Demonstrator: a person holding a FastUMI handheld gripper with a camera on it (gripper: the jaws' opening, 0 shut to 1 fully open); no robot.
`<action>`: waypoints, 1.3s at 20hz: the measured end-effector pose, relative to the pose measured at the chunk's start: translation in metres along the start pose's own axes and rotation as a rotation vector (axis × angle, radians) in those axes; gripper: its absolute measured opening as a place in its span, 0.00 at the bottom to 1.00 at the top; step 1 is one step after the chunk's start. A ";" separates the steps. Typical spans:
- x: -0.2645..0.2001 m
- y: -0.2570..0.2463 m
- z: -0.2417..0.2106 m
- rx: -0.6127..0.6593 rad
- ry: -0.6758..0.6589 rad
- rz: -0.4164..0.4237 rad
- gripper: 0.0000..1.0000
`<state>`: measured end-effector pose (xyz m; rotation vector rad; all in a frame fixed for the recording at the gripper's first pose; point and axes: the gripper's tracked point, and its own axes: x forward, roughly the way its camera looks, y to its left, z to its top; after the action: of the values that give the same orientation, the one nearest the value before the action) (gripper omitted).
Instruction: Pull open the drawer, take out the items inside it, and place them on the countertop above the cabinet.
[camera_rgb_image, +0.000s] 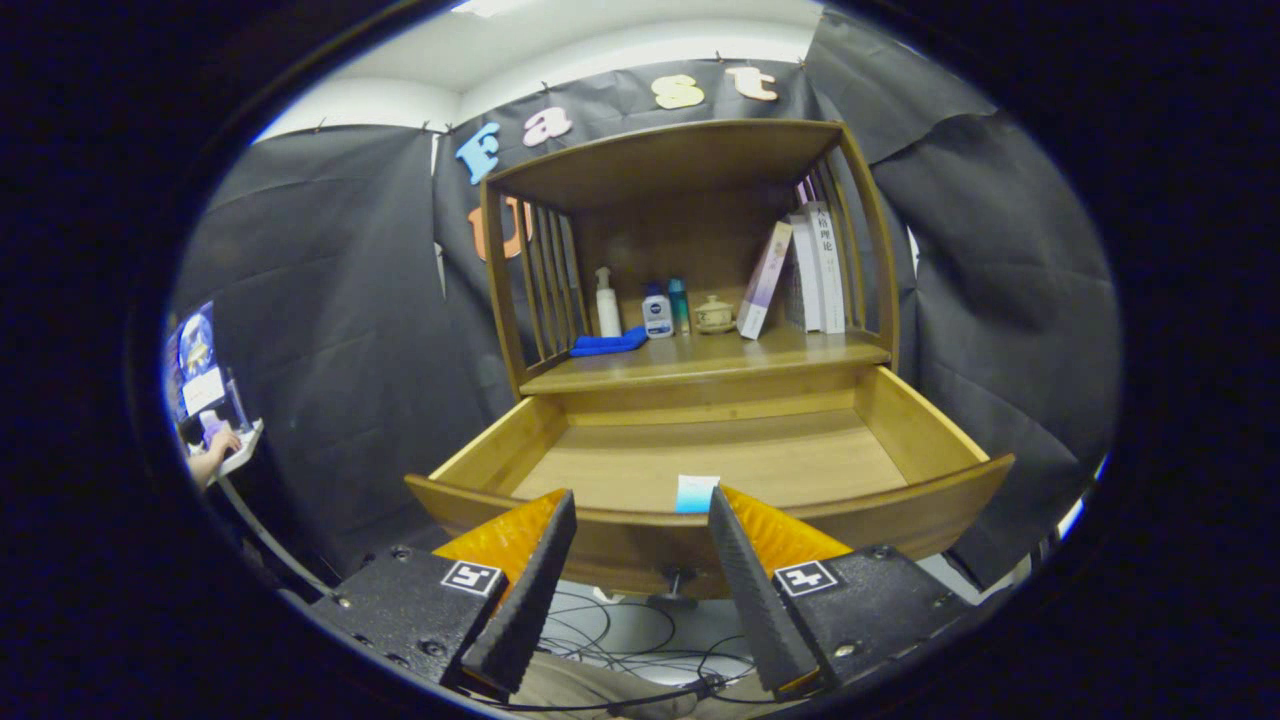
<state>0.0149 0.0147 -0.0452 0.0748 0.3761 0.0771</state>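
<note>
A wooden cabinet stands ahead with its drawer (915, 425) pulled fully open. Inside the drawer, close behind the front panel (900, 505), stands a small white and light-blue item (696, 493), partly hidden by that panel. The drawer's floor is bare wood otherwise. My gripper (642, 505) is open, its fingers spread just in front of the drawer's front panel, with nothing between them. The small item lies just beyond the gap, nearer the right finger (745, 560). Above the drawer the countertop (800, 352) holds a blue cloth (608, 344), a white pump bottle (606, 302), a small bottle (657, 312), a teal bottle (679, 304) and a lidded pot (714, 314).
Several books (810, 270) lean at the right of the countertop under a shelf roof with slatted sides. The drawer knob (676, 576) and loose cables (640, 640) show below. A person's hand (212, 452) rests at a desk far left.
</note>
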 end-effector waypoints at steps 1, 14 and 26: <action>0.008 0.001 0.007 0.001 0.021 -0.003 0.86; 0.112 -0.022 -0.023 0.013 0.712 0.021 0.86; 0.160 -0.038 -0.078 -0.033 1.092 -0.171 0.82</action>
<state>0.1373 -0.0047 -0.1789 -0.0415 1.4694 -0.0543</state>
